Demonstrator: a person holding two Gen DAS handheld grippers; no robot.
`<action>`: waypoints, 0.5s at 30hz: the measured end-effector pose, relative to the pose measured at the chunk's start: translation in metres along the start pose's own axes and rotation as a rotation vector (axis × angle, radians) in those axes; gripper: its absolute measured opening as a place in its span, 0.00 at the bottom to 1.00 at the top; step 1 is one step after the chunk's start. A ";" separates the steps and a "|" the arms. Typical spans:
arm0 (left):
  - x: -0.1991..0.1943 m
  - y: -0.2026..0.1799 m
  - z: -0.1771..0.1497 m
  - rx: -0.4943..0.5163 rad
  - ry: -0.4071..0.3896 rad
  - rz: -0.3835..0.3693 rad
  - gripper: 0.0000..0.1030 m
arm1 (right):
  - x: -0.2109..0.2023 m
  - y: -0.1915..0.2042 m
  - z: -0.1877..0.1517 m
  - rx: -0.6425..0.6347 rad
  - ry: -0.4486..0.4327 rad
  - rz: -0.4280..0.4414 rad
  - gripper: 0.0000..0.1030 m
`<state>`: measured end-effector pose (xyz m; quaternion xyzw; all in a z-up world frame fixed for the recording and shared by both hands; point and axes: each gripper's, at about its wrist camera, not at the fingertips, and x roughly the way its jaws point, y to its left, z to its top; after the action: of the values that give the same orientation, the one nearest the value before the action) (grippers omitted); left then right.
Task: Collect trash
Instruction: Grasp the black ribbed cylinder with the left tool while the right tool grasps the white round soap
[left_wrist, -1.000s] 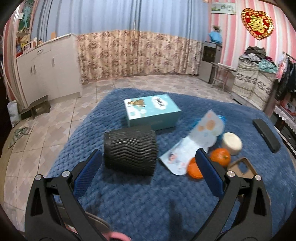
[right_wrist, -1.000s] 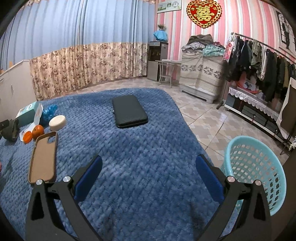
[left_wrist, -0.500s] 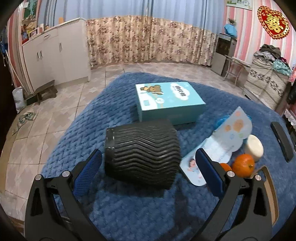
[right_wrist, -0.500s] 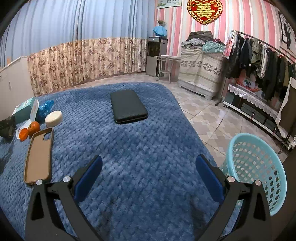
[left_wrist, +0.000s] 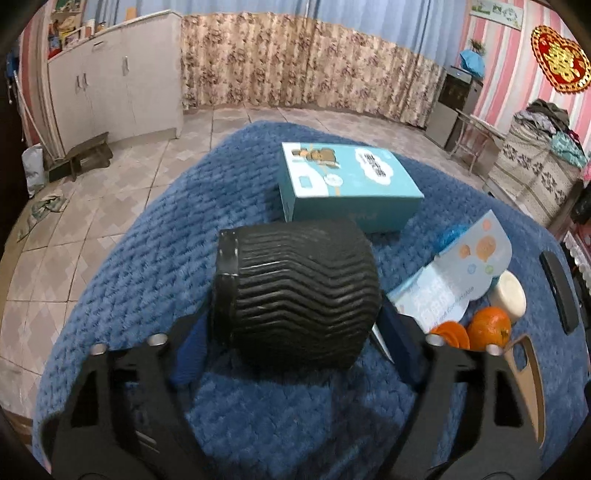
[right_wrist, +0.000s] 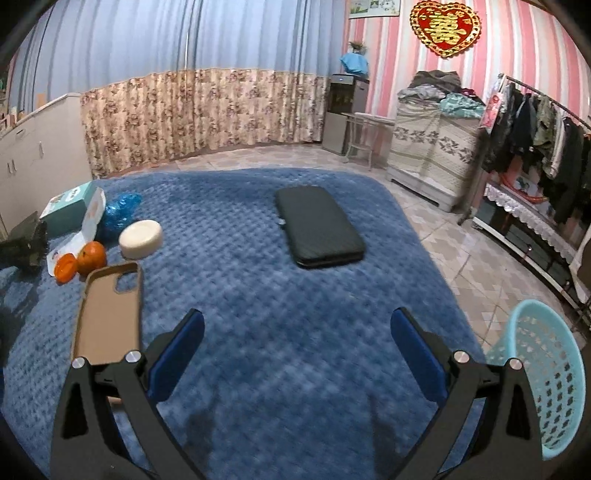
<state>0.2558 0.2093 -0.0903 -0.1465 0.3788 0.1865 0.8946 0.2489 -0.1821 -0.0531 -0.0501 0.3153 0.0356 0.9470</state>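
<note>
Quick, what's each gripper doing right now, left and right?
Left gripper: jaws around the black ribbed cup; whether they clamp it cannot be told.
Right gripper: open, holding nothing.

A ribbed cup (left_wrist: 295, 291) lies on its side on the bed (left_wrist: 258, 424), box (left_wrist: 347, 184) behind it, oranges (left_wrist: 487, 328) to its right.

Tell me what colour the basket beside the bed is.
Light turquoise basket, seen best in the right wrist view.

Left gripper (left_wrist: 295, 343), right gripper (right_wrist: 297, 347): black frames, blue pads, silver screws.
</note>
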 end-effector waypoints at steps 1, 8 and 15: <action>-0.001 0.000 0.000 0.000 -0.001 -0.002 0.76 | 0.002 0.003 0.002 -0.002 0.001 0.006 0.96; -0.015 0.001 -0.001 -0.002 -0.041 -0.001 0.73 | 0.014 0.038 0.018 -0.048 -0.001 0.052 0.96; -0.029 0.012 0.003 -0.047 -0.059 -0.020 0.73 | 0.026 0.075 0.033 -0.067 0.011 0.132 0.96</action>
<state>0.2342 0.2146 -0.0681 -0.1656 0.3462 0.1905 0.9036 0.2822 -0.1029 -0.0478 -0.0610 0.3218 0.1082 0.9386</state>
